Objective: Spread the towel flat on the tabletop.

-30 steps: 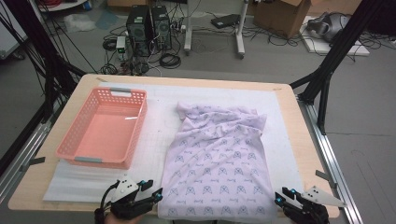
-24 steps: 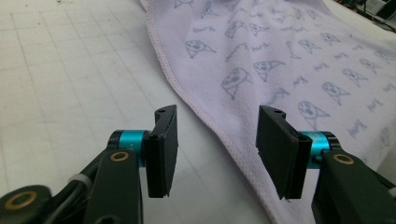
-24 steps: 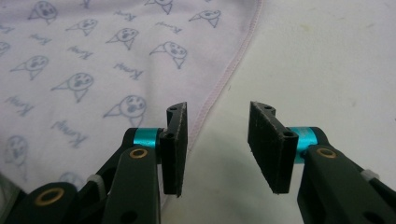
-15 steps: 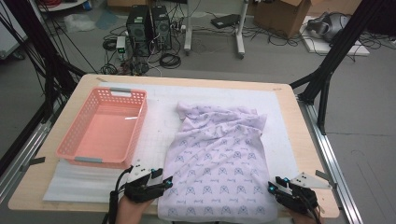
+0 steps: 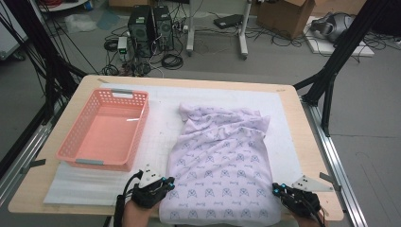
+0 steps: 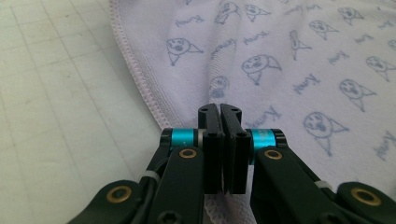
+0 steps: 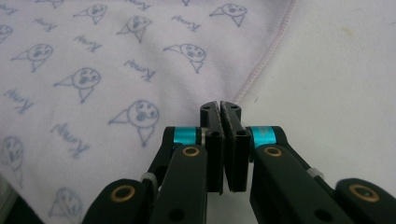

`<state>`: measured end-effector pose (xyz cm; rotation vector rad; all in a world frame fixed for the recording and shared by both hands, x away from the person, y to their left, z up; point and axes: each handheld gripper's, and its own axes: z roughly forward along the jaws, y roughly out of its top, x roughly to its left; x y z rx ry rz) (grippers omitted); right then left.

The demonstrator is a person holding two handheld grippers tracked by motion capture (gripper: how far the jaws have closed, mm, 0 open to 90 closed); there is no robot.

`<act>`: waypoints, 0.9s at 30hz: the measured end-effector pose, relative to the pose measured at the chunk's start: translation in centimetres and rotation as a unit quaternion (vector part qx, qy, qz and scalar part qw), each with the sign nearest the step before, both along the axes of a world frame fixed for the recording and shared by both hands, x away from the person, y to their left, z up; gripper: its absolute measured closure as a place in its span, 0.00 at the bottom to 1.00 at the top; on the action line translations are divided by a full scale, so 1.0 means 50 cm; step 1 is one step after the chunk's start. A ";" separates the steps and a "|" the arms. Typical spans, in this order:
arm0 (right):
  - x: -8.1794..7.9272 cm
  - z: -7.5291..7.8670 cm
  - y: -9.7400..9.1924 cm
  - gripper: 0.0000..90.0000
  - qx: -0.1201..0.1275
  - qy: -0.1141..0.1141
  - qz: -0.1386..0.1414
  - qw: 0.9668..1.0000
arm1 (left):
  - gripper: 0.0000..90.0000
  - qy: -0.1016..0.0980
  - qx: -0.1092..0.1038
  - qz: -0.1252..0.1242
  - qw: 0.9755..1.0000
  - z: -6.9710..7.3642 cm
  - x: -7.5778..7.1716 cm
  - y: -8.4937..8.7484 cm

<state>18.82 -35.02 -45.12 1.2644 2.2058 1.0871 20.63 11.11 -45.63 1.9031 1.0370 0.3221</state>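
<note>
Now both tongs on towel [image 5: 220, 165]

Left tool [image 5: 166, 184]: black body, grey three-cornered plate on top at about 11 o'clock from the jaws, black cable trailing back toward 7 o'clock. Right tool [image 5: 278, 190]: same black build, grey plate out at 2 o'clock. In both gripper views each carries two flat black jaws, a turquoise metal collar either side, brass-ringed pivots on black link arms, and black socket screws.
</note>
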 end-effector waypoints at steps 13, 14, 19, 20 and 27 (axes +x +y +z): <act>-0.079 0.007 -0.018 0.99 0.010 0.017 0.014 1.000 | 0.93 -0.008 -0.016 -0.024 1.000 -0.006 -0.082 0.018; -0.081 0.005 -0.017 0.98 0.011 0.016 0.015 1.000 | 0.84 -0.014 -0.016 -0.019 1.000 -0.007 -0.081 0.019; -0.069 0.006 -0.011 0.80 0.018 -0.001 0.002 1.000 | 0.61 -0.017 -0.045 0.000 0.999 -0.001 -0.047 0.033; -0.065 0.008 -0.011 0.79 0.018 -0.006 0.000 1.000 | 0.60 -0.017 -0.050 0.003 0.999 0.000 -0.039 0.034; -0.020 0.011 -0.006 0.76 0.007 -0.015 -0.029 0.999 | 0.59 -0.002 -0.035 0.007 0.999 0.002 0.035 0.023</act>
